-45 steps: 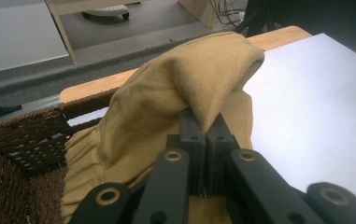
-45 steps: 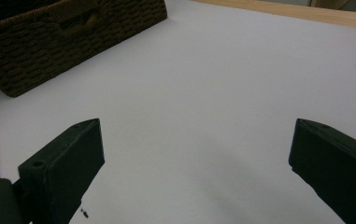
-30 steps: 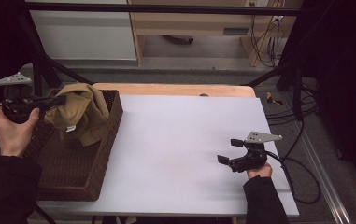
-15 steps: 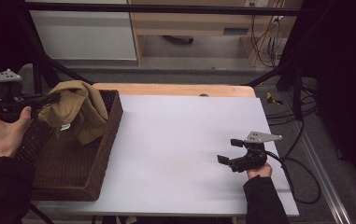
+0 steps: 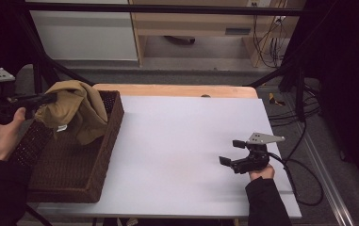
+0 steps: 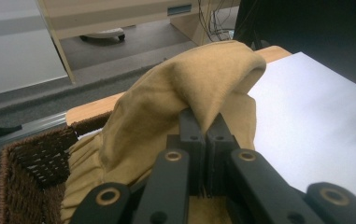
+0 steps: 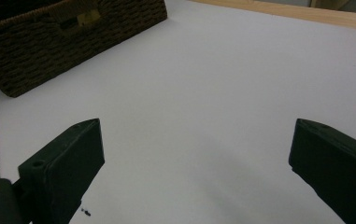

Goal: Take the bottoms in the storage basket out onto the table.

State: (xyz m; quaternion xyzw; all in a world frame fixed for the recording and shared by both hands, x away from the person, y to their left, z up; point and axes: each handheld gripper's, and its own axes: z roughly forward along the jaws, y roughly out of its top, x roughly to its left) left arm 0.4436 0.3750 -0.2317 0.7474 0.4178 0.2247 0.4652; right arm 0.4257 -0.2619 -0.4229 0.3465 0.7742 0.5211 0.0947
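White tabletop (image 5: 182, 141) with a wooden far edge fills the middle of the scene, grey floor and pale cabinets beyond it. At the left stands a dark wicker basket (image 5: 73, 174), reaching past the near-left edge of the tabletop. The left tool (image 5: 50, 98) is held above the basket's far-left part, its jaws pinched tight on a fold of a tan cloth (image 5: 76, 110). In the left gripper view the cloth (image 6: 185, 98) rises in a hump over the closed jaws and drapes down on both sides into the basket (image 6: 31, 177). In the high view the cloth's lower part hangs inside the basket, against its right wall. The right tool (image 5: 232, 151) sits low over the near-right part of the tabletop, well apart from the basket, jaws spread wide with nothing between them; its own view shows bare white surface (image 7: 203, 102) between the two jaws.
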